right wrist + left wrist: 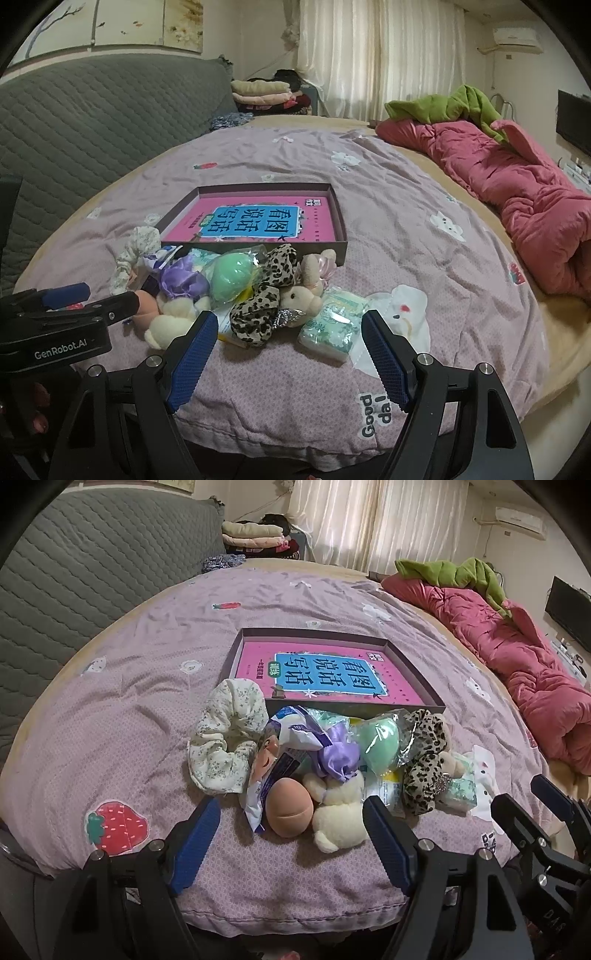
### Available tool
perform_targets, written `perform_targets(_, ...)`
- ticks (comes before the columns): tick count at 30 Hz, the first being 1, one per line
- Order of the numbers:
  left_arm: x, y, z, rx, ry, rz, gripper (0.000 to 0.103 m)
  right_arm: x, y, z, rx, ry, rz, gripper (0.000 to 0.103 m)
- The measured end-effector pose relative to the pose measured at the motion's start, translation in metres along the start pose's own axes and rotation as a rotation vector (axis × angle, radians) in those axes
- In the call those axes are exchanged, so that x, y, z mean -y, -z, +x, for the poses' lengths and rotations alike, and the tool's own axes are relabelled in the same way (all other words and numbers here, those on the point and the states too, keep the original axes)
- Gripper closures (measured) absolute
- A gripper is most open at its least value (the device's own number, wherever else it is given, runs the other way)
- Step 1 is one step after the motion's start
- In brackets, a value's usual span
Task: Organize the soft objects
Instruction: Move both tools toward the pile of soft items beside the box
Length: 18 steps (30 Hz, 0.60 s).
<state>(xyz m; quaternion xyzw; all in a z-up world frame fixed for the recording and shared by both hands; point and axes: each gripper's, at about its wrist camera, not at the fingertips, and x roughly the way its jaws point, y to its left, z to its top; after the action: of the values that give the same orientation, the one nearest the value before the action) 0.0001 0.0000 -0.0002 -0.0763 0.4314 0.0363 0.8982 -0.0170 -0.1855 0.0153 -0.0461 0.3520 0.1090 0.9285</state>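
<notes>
**Starting the pile from its near edge**

With both claws spread wide and nothing between their blue pads, we hover over the near edge of the bed and have not yet touched anything. The left gripper (291, 843) points at the peach-coloured squishy egg-shaped ball (290, 806) and the cream plush bunny (338, 814) touching it; the right gripper (290, 354) faces the leopard-print fabric scrunchie (258, 314) and the pale green plastic-wrapped tissue pack (332, 325) just beside it.

We judge it best to take the nearest loose items first, one per claw, since they lie free of the heap. We should come down so the pads straddle one item only, as the bunny leans on the ball and the scrunchie sits against a small tan plush bear (301, 297).

Further in, the mint green sponge in clear wrap (380, 746), the lilac satin scrunchie (338, 757) and the white floral fabric scrunchie (225, 738) overlap, so they can wait.

Beyond the pile lies the shallow dark cardboard box (417, 668) holding a pink book, our likely destination on the mauve quilt (147, 686).
</notes>
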Motion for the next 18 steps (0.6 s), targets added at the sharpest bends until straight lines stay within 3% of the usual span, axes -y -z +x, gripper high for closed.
perform_targets(18,0.0039,0.0023,0.0014,0.0,0.001,-0.002,0.024,0.0004,-0.0006,0.0005,0.0,-0.002,0.0,0.022)
